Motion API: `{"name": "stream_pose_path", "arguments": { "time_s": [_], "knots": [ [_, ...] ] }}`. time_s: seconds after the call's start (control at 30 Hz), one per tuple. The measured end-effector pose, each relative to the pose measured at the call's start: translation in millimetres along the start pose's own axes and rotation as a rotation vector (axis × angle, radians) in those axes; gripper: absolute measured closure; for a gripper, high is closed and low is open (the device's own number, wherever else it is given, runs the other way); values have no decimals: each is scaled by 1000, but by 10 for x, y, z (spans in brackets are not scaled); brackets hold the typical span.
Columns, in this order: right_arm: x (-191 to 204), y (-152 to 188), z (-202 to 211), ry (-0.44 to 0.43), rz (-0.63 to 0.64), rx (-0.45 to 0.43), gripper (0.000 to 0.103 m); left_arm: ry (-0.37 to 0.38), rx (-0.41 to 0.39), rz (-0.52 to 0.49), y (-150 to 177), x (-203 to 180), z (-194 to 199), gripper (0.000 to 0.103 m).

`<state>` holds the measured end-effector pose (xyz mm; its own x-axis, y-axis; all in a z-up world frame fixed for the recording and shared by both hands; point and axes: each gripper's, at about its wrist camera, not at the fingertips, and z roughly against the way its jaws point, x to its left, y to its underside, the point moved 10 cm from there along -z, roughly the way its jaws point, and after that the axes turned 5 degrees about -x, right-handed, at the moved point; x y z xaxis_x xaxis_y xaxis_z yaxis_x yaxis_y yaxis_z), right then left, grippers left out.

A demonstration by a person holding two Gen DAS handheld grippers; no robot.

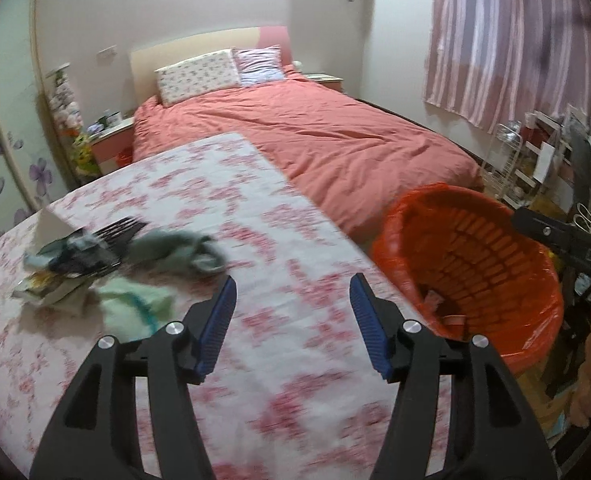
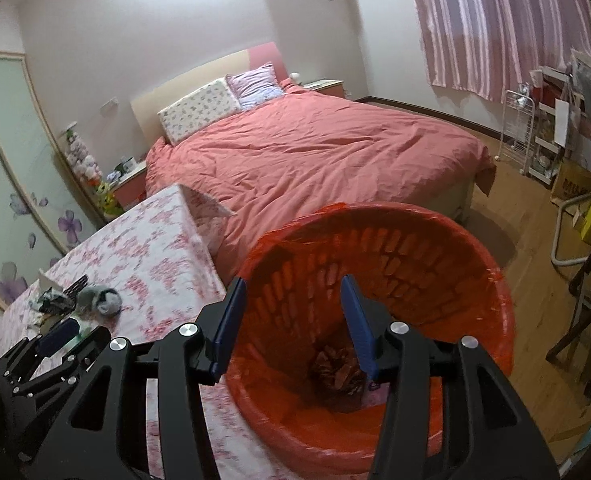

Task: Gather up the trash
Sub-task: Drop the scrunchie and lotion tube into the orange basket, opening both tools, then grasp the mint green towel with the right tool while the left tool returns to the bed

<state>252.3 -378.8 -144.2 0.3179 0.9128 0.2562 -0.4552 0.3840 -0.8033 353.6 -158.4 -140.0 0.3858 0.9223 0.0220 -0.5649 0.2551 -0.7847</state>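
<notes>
Both jaws apart, empty, right gripper (image 2: 291,320) over upright bin (image 2: 491,280), left gripper (image 1: 293,320) above table (image 1: 255,208)

Glossy orange plastic bin liner (image 2: 375,420), floral cloth tablecloth (image 1: 255,360), wrinkled matt bedspread (image 1: 315,136)

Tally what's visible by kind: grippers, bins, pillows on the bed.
Grippers: 2, left gripper over the floral table, right gripper above the bin, both open and empty
Bins: 1, orange bin
Pillows: 2, floral pillow, striped pillow
Total: 5
</notes>
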Motion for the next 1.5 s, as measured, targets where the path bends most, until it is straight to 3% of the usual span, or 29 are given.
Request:
{"name": "stream_pose_path", "arguments": {
  "time_s": [0.4, 0.87, 1.03, 1.17, 1.33, 1.4, 1.5],
  "knots": [
    [734, 201, -43, -87, 113, 47, 53, -154, 22, 107, 280, 1074, 180, 42],
    [2090, 676, -295, -263, 291, 156, 53, -315, 41, 274, 609, 2347, 419, 36],
    [2479, 906, -413, -305, 352, 209, 53, -339, 37, 315, 669, 2592, 486, 34],
    [2714, 977, -475, -308, 397, 202, 37, -350, 32, 350, 706, 2753, 526, 32],
    [2849, 1091, -634, -279, 446, 229, 37, -343, 38, 381, 752, 2829, 518, 31],
    [2848, 1145, -697, -258, 467, 242, 46, -336, 40, 387, 752, 2834, 503, 31],
    [2788, 1140, -711, -246, 460, 244, 69, -323, 41, 388, 734, 2805, 470, 31]
  ]
}}
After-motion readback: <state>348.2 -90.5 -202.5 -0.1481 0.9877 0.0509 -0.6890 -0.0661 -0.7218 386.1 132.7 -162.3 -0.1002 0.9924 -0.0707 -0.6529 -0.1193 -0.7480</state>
